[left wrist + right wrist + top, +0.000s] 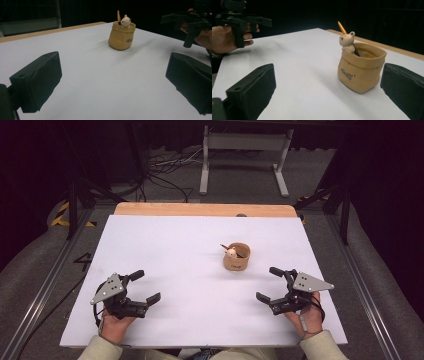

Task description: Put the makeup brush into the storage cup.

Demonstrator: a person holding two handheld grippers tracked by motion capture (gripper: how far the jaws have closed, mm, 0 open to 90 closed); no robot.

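Note:
A tan sack-shaped pot (236,257) stands upright on the white table (175,250), right of centre. A small cream bear figure (347,41) perches on its rim and a pencil (342,27) leans inside it. My left gripper (145,286) rests near the front left, open, nothing between its jaws. My right gripper (269,283) is at the front right, also open and empty, a short way in front of the pot. In the left gripper view the pot (121,36) stands far ahead; in the right gripper view the pot (360,70) is close, toward the right jaw.
A wooden strip (205,209) runs along the table's far edge. Beyond it are a metal stand (245,150) and cables (165,167) on the floor. Rails run beside both table sides.

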